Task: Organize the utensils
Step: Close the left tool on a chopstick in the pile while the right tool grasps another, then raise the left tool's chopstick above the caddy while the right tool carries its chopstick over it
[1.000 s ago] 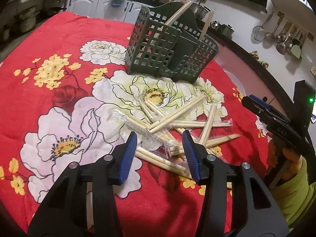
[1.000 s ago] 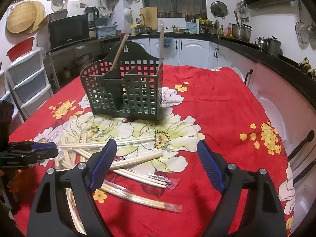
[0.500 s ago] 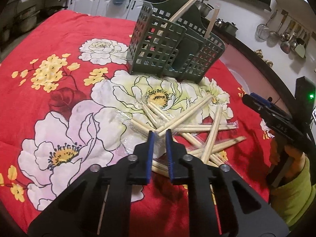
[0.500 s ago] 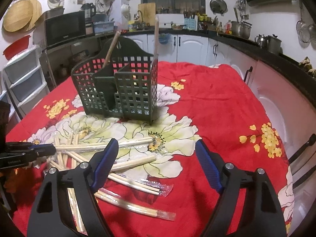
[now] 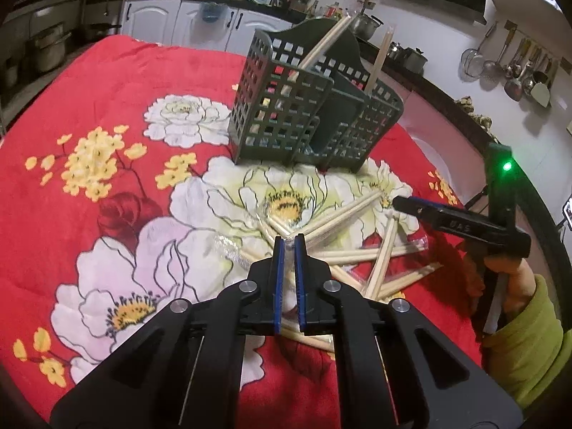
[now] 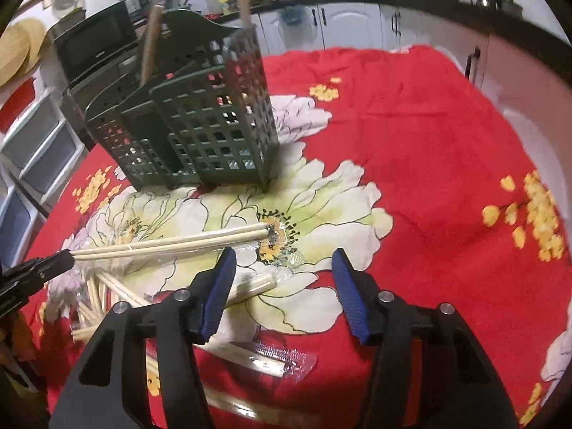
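Red floral cloth (image 5: 125,71) bunches easily: your left gripper (image 5: 290,241) pinches a wrapped chopstick pair (image 6: 171,245) (slippery film) near the caddy (image 5: 307,107); it may slide. Right gripper (image 6: 284,279) gapes empty.

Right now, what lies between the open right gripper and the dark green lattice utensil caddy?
In the right wrist view, plastic-wrapped wooden chopsticks on the red floral tablecloth.

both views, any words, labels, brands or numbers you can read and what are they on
"UAS", faint raised letters, partly legible, on the side of the right gripper as seen in the left wrist view.
The microwave front in the right wrist view may carry a brand mark, too blurred to read.
The wrapped chopsticks, the green utensil basket and the floral tablecloth show no text.
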A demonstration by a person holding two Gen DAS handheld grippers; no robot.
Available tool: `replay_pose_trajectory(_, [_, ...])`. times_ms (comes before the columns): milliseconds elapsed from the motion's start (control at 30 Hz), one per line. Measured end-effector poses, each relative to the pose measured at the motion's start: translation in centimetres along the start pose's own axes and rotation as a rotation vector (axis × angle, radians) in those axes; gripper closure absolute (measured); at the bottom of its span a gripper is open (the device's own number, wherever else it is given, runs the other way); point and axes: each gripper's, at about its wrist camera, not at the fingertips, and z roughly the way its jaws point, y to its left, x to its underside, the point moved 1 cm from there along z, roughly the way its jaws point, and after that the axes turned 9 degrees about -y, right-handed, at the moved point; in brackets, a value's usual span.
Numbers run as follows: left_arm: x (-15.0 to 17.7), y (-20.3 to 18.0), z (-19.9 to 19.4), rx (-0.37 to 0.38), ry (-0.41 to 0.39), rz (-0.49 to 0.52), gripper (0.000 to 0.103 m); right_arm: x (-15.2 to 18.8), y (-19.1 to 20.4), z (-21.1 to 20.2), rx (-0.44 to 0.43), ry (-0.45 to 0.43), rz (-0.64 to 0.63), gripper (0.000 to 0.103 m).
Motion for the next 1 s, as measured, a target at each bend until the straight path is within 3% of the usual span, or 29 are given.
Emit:
replay_pose_trajectory(167, [-1.2, -0.1, -0.2, -0.004, -0.028, 0.003, 0.100, 0.1, 0.0, 0.8, 0.000, 0.024, 0.001, 0.067])
replay_pose_trajectory(233, [-1.6, -0.2, -0.4, -0.008, -0.042, 0.010, 0.100, 0.3, 0.0, 0.7, -0.002, 0.022, -0.007, 0.089])
replay_pose_trajectory(267, [-1.9, -0.2, -0.5, -0.007, -0.049, 0.010, 0.100, 0.3, -0.1, 0.7, -0.012, 0.021, -0.004, 0.095])
replay_pose_trajectory(567, [-3.9, -1.1, -1.5, 0.008, -0.108, 0.030, 0.100, -0.9, -0.4, -3.0, -0.071, -0.096, 0.045, 0.101])
replay_pose_trajectory(1000, [-7.6, -4.2, -3.5, 0.068, -0.186, 0.109, 0.100, -4.8, 2.8, -10.6, -0.130, -0.294, -0.057, 0.101])
